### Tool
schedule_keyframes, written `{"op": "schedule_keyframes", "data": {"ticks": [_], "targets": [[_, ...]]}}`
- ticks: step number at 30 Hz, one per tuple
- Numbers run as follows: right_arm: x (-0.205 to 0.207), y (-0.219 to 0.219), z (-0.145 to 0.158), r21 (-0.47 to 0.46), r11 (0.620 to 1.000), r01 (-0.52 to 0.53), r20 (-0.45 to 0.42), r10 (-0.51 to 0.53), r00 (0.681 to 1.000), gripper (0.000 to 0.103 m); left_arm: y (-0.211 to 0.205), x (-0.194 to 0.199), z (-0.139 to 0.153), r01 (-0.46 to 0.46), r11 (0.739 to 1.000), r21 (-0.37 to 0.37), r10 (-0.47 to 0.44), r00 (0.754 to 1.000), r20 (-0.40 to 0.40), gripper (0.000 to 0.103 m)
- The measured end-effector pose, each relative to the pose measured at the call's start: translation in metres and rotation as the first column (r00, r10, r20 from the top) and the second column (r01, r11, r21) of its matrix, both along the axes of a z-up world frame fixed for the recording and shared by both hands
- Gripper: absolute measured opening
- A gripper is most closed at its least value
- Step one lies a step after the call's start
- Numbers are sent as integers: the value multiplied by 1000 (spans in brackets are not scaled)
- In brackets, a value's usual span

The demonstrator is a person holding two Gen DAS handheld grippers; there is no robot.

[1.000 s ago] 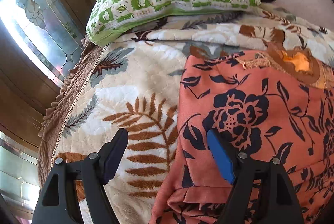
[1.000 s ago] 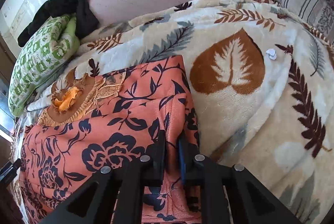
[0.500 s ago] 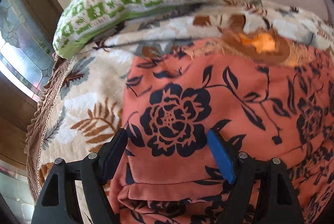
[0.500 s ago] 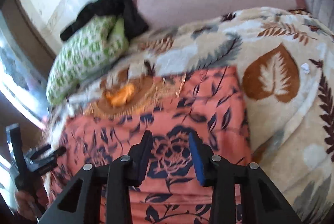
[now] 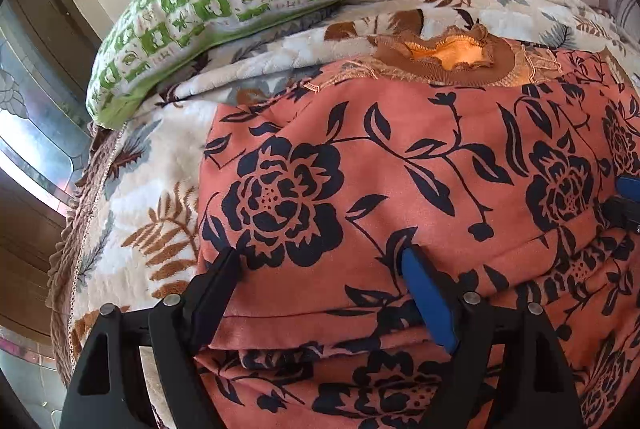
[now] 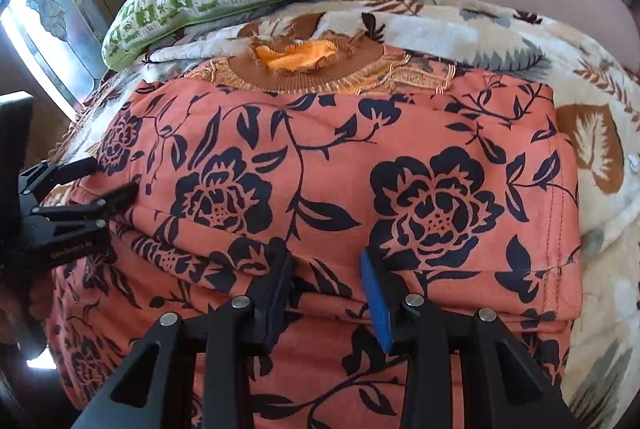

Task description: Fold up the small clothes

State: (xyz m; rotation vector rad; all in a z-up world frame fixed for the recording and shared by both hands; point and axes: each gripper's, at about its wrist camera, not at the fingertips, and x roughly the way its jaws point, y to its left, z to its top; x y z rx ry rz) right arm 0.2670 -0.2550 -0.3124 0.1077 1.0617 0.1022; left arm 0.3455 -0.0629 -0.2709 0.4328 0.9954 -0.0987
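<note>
Since 1 second ago, both tools have slid across the garment [image 6: 400, 149]: the left tool [image 5: 320, 261] has left the blanket [image 5: 152, 213] beside the cloth and now hangs over its left part, and the right tool [image 6: 326, 257], then clamped on the right edge, now sits above the middle. Its jaws have just been opening and stand partly apart, with no fold pinched between them. Left jaws are spread wide, tips close to the fabric; whether they touch it is hard to tell. Folded into a rectangle, the orange, dark-flowered garment lies on the bed's leaf-print blanket, brown collar [image 6: 304, 69] at the far edge. Beyond it, a green checked pillow [image 5: 224, 1] rests at the headboard.
</note>
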Motion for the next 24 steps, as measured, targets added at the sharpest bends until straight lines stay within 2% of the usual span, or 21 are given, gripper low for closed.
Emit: {"op": "schedule_keyframes", "data": {"ticks": [2,7,10,11,12,13,16,20,22,24], "targets": [[0,4,4,-19,1000,-4,-11,3,1000,40,3,-7,9,9,1000,-17,-9,1000,-3,83],[-14,-20,5,120,990,76,-25,-74,997,40,33,-34,27,-36,998,-48,38,998,45,83],[-33,-34,16,212,972,105,-24,-102,994,40,65,-65,39,-85,994,-72,92,991,94,83],[-42,-38,20,247,963,108,-14,-108,994,43,79,-77,41,-103,992,-75,110,988,106,83],[-50,-43,25,272,955,116,5,-122,993,53,94,-90,42,-125,989,-77,134,984,115,83],[-62,-49,30,296,946,131,28,-145,989,57,109,-102,42,-148,985,-85,157,981,113,83],[-99,-71,38,385,904,184,53,-221,974,60,152,-133,43,-210,967,-145,221,973,60,83],[-148,-97,47,439,863,250,70,-311,948,60,194,-163,44,-298,919,-259,299,953,-35,83],[-167,-107,50,455,847,276,74,-345,936,60,203,-172,45,-314,892,-325,303,949,-87,83],[-183,-114,53,469,834,291,83,-369,926,61,197,-180,45,-298,887,-352,277,955,-111,77]]}}
